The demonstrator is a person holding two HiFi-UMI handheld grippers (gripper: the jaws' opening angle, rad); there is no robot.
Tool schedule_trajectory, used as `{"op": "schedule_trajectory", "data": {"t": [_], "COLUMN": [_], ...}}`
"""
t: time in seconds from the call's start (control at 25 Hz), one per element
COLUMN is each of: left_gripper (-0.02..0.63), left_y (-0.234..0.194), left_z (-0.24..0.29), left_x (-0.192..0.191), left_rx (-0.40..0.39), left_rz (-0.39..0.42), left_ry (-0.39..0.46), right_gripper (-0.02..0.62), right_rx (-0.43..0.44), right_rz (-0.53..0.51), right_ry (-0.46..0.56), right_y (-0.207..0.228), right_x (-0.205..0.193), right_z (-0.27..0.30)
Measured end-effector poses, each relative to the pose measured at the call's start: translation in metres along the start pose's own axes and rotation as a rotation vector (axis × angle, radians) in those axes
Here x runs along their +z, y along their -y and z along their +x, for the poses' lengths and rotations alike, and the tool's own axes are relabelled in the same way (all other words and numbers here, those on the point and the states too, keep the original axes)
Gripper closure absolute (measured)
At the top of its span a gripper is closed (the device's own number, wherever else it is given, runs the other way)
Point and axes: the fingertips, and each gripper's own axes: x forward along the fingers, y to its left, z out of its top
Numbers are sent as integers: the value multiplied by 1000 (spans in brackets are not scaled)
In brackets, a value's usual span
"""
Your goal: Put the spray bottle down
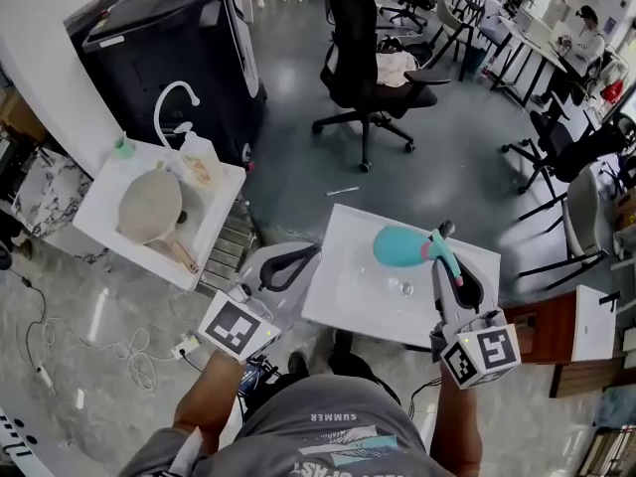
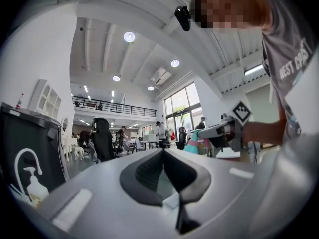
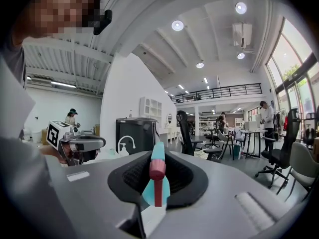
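The spray bottle (image 1: 400,246) sits clamped between the right tool's (image 3: 158,178) jaws.

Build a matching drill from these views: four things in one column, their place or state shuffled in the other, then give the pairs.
1. spray bottle
2. left gripper
3. pan
4. office chair

A. lying in the sink at the left of the head view
B. standing on the grey floor
C. clamped in the right gripper
D. holding nothing

Pairs: 1-C, 2-D, 3-A, 4-B
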Motion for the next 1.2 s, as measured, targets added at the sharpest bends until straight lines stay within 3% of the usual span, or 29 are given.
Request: {"op": "schedule_trajectory", "data": {"t": [0.4, 1.2], "left_gripper": [604, 604], "left_y": [-22, -58], "left_z": [15, 40], "left_x": [-6, -47], "left_rx": [105, 216], "left_rz": [11, -24], "left_ry": [-31, -97], "right_gripper": [529, 529], "right_rx": [93, 213], "right_rz": [18, 23], "right_ry": [-4, -69], "right_y": [20, 38], "right_x": [-7, -41], "right_z": [46, 131]}}
